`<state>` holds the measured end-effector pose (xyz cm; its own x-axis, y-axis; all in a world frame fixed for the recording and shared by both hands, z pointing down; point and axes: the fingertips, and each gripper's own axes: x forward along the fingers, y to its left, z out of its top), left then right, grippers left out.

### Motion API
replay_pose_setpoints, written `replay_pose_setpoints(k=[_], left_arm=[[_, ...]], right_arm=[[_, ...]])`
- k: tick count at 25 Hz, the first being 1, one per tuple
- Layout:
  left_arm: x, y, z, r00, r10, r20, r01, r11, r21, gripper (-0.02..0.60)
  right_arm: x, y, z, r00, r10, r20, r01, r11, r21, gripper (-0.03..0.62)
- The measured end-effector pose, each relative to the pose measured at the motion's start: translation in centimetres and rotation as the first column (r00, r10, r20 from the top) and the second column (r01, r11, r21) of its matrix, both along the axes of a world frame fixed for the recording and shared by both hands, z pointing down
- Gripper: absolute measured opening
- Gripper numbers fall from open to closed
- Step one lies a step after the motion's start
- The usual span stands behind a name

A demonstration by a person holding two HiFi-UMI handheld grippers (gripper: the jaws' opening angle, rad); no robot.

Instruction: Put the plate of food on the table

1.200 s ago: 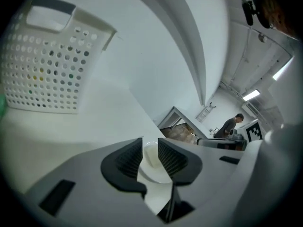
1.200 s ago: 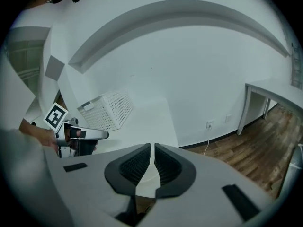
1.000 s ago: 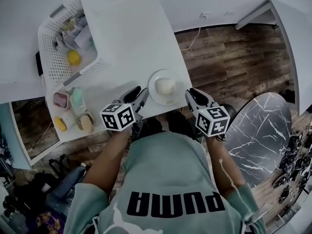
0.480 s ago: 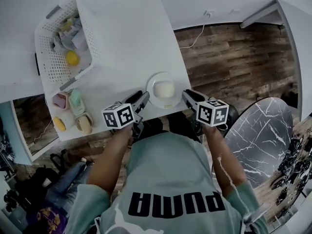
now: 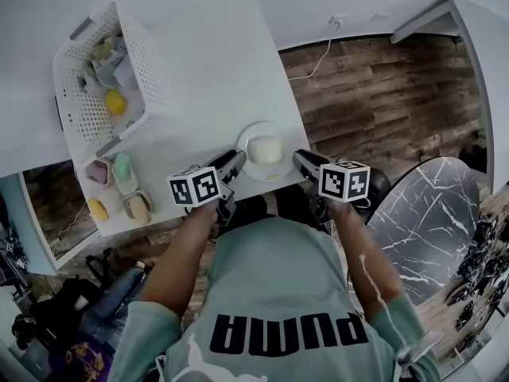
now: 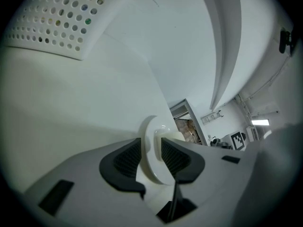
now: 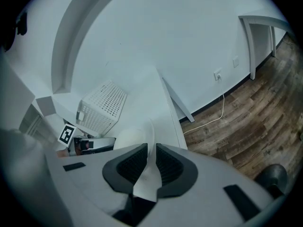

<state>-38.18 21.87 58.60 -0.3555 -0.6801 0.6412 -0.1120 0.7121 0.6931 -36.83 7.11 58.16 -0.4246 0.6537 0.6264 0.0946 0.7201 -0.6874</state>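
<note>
Centrally, just above the person's teal shirt [image 5: 270, 293], the left gripper [image 5: 235, 160] and right gripper [image 5: 299, 158] are each clamping opposite rims of a white plate [image 5: 249, 136]. It is carrying pale food [image 5: 267, 149] at the white table's [image 5: 215, 62] near edge. Farther back, upper left, a perforated white basket [image 5: 147, 54] is sitting.

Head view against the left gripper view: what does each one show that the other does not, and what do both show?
Only the head view: the person's shirt, small items at the left edge of the table, a marble top. Only the left gripper view: the left gripper's pads shut on the rim of the plate. Both: the plate, the basket, the table.
</note>
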Motion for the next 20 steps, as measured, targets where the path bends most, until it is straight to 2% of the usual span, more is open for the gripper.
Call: replay_pose_setpoints(k=[6,14,20], left_arm=[[-0.56,-0.19,0.19,1.000,0.001,-0.028,-0.002,1.000,-0.025,0.051],[-0.61,-0.12,0.32,0.998,-0.033,-0.061,0.033,0.999,0.007,0.044],[-0.08,-0.29,-0.20,0.998,-0.027,-0.054,0.029,0.999,0.040,0.041]], right_arm=[[0.03,0.41,0.26,1.000,0.015,-0.022,-0.016,1.000,-0.012,0.052],[0.04,0.72,0.32,0.997,0.062,-0.055,-0.065,0.995,-0.073,0.048],[0.42,0.51,-0.24,0.995,0.089,-0.043,-0.092,0.993,-0.074,0.037]])
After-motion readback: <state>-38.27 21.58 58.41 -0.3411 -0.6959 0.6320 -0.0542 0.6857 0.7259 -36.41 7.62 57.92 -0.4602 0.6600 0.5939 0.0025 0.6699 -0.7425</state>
